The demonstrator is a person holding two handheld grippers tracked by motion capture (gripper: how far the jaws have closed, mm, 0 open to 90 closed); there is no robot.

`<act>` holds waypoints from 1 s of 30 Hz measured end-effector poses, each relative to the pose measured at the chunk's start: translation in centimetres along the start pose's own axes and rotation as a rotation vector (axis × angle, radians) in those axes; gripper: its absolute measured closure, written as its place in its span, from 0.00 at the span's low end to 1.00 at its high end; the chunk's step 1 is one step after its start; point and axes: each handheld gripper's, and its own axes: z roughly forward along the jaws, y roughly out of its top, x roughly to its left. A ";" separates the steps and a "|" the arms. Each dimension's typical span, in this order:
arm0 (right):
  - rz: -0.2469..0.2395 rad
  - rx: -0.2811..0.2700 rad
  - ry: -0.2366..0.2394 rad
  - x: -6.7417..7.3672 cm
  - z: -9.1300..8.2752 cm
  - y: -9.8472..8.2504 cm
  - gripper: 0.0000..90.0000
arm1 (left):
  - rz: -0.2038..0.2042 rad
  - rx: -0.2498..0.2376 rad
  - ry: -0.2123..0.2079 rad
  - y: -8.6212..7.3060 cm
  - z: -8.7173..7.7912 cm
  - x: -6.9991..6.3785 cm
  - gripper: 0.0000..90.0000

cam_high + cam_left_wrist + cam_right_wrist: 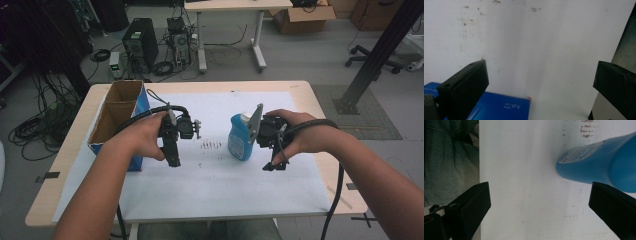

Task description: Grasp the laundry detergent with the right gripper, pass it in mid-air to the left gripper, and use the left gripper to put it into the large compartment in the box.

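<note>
1. Looking at it now, nothing's really underway: the blue bottle (241, 137) stands upright on the white sheet (220, 185) mid-worktop, untouched.
2. Right gripper (274, 165) hovers just beside the bottle, fingers spread wide with nothing between them. In the right gripper view the bottle sits just past one finger (614, 207), not pinched.
3. Left gripper (173, 162) is also wide open and holding nothing, parked next to the open cardboard box (116, 112) with blue sides at the left edge.
4. My guess: the grab is still to come, and whatever follows (maybe into the box) too.
</note>
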 end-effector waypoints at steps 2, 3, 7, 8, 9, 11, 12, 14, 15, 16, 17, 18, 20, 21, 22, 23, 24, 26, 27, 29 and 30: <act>0.018 -0.006 -0.005 0.2 0.1 -0.2 0.05 | 0.004 -0.003 0.002 -0.1 -0.1 -0.3 0.00; 0.041 -0.010 -0.008 0.3 0.2 -0.4 0.05 | 0.010 -0.005 0.009 -0.1 -0.2 -0.5 0.00; 0.080 -0.013 -0.013 0.7 0.5 -0.8 0.05 | 0.020 -0.002 0.010 -0.1 -0.4 -1.1 0.00; 0.080 -0.013 -0.013 0.7 0.5 -0.8 0.05 | 0.020 -0.002 0.010 -0.1 -0.4 -1.1 0.00; 0.098 -0.010 -0.019 0.8 0.6 -1.1 0.05 | 0.025 -0.001 0.011 -0.1 -0.5 -1.3 0.00; 0.114 -0.010 -0.025 0.9 0.7 -1.3 0.05 | 0.028 0.000 0.013 -0.1 -0.5 -1.4 0.00; 0.114 -0.010 -0.025 0.9 0.7 -1.3 0.05 | 0.028 0.000 0.013 -0.1 -0.5 -1.4 0.00; 0.140 -0.013 -0.033 1.0 0.8 -1.6 0.05 | 0.034 0.004 0.014 -0.1 -0.5 -1.6 0.00; 0.140 -0.013 -0.033 1.0 0.8 -1.6 0.05 | 0.034 0.004 0.014 -0.1 -0.5 -1.6 0.00; 0.145 -0.012 -0.036 1.1 0.9 -1.7 0.05 | 0.034 0.005 0.015 -0.1 -0.6 -1.7 0.00; 0.154 -0.010 -0.040 1.2 1.0 -1.9 0.06 | 0.036 0.004 0.015 -0.1 -0.6 -1.8 0.00; 0.154 -0.010 -0.040 1.2 1.0 -1.9 0.06 | 0.036 0.004 0.015 -0.1 -0.6 -1.8 0.00; 0.166 -0.011 -0.044 1.2 1.1 -2.0 0.06 | 0.042 0.009 0.017 0.0 -0.8 -1.9 0.00; 0.183 -0.012 -0.046 1.2 1.2 -2.2 0.06 | 0.044 0.005 0.020 0.0 -0.8 -2.0 0.00; 0.183 -0.012 -0.046 1.2 1.2 -2.2 0.06 | 0.044 0.005 0.020 0.0 -0.8 -2.0 0.00; 0.189 -0.012 -0.047 1.2 1.3 -2.2 0.06 | 0.045 0.009 0.019 0.0 -0.9 -2.1 0.00; 0.196 -0.015 -0.050 1.3 1.4 -2.3 0.06 | 0.048 0.003 0.022 0.0 -0.8 -2.2 0.00; 0.210 -0.019 -0.051 1.3 1.5 -2.5 0.06 | 0.052 0.010 0.022 0.1 -0.9 -2.3 0.00; 0.214 -0.025 -0.052 1.2 1.7 -2.6 0.06 | 0.053 0.015 0.020 0.1 -0.9 -2.4 0.00; 0.227 -0.023 -0.055 1.2 1.8 -2.7 0.06 | 0.050 0.011 0.021 0.1 -0.9 -2.5 0.00; 0.228 -0.026 -0.060 1.2 1.9 -2.8 0.06 | 0.053 0.012 0.020 0.1 -0.9 -2.5 0.00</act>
